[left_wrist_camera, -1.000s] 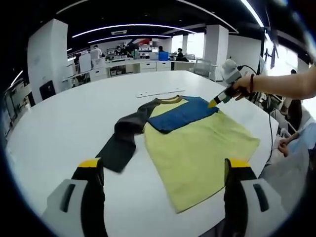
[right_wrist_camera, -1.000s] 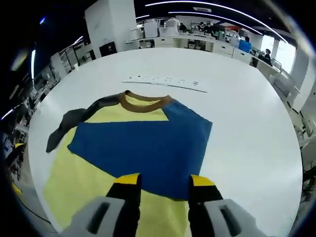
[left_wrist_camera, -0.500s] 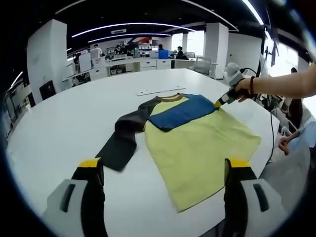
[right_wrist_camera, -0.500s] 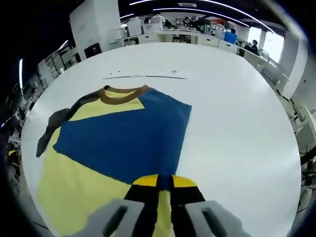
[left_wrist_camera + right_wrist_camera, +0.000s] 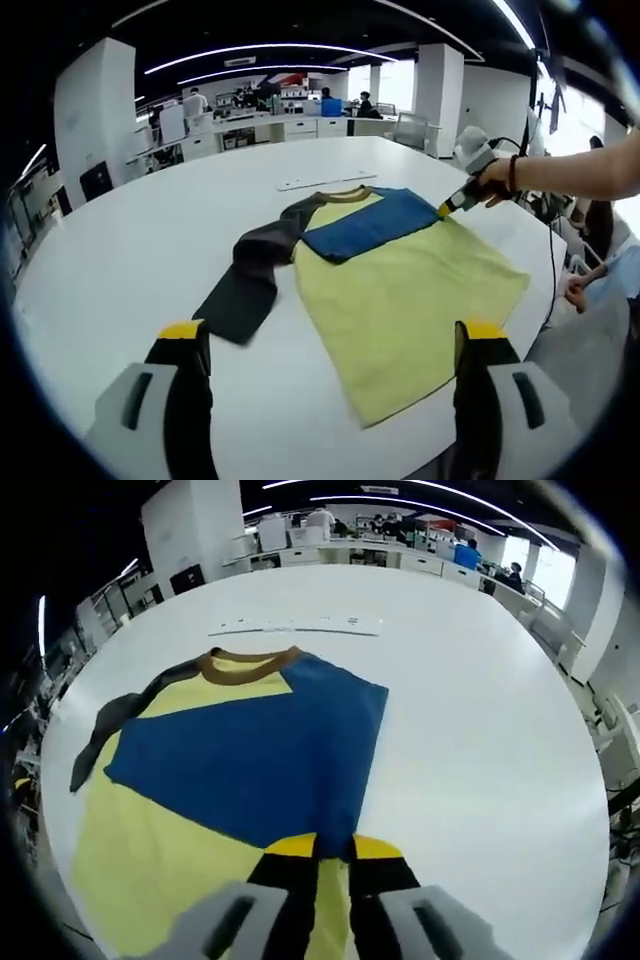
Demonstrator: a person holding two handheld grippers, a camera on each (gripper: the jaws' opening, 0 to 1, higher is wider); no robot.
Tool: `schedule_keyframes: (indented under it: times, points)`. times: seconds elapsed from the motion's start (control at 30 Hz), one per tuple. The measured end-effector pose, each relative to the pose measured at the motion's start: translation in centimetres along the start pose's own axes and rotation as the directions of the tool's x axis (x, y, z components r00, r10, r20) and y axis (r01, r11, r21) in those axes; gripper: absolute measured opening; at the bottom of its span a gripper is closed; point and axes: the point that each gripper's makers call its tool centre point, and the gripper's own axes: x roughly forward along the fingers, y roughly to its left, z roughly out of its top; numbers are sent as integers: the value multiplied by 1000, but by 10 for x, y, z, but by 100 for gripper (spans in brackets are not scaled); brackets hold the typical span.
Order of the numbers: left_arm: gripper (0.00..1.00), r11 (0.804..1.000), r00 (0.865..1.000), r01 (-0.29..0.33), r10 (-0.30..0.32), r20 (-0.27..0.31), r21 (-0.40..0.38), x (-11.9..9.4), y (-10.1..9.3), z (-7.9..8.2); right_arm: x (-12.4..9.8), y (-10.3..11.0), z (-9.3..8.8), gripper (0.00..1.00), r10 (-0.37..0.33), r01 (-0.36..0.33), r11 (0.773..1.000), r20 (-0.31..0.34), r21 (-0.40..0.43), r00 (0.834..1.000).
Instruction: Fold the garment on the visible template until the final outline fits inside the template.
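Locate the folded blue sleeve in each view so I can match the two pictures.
Left gripper view: the blue sleeve lies right of centre, across the shirt's upper part, below the brown collar.
Right gripper view: the blue sleeve spans the middle; the right tongs pinch its near edge.
Shared landmark: the brown collar.

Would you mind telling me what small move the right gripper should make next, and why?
Probably lift slightly: the right gripper looks shut on the edge of the blue sleeve, already folded across the yellow shirt body, while the dark grey sleeve lies spread out, unfolded.
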Motion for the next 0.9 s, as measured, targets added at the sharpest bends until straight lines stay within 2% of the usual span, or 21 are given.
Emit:
schedule_keyframes:
  times: [0.13, 0.23, 0.53, 0.57, 0.7, 0.9]
  points:
    - [99, 1000, 1000, -2, 2, -5, 0, 1, 1, -1, 1, -3, 0, 0, -13, 12, 998, -5, -64, 1000]
    - [99, 1000, 1000, 0, 0, -4, 0, 1, 1, 0, 1, -5, 0, 0, 5, -5, 999, -2, -45, 1000]
    - [99, 1000, 1000, 3, -3, -1, 5, 4, 1, 2, -2, -4, 1, 0, 53, -52, 996, 6, -71, 999]
    - [99, 1000, 1000, 4, -4, -1, 6, 4, 1, 2, -3, -5, 0, 3, 51, -51, 996, 5, -71, 999]
    - [99, 1000, 1000, 6, -6, -1, 8, 4, 0, 2, -4, -6, -4, 13, 43, -43, 998, -4, -48, 999]
    - [99, 1000, 1000, 5, -5, -9, 9, 3, -1, -1, -1, -5, -9, 11, 41, -41, 999, -9, 19, 999]
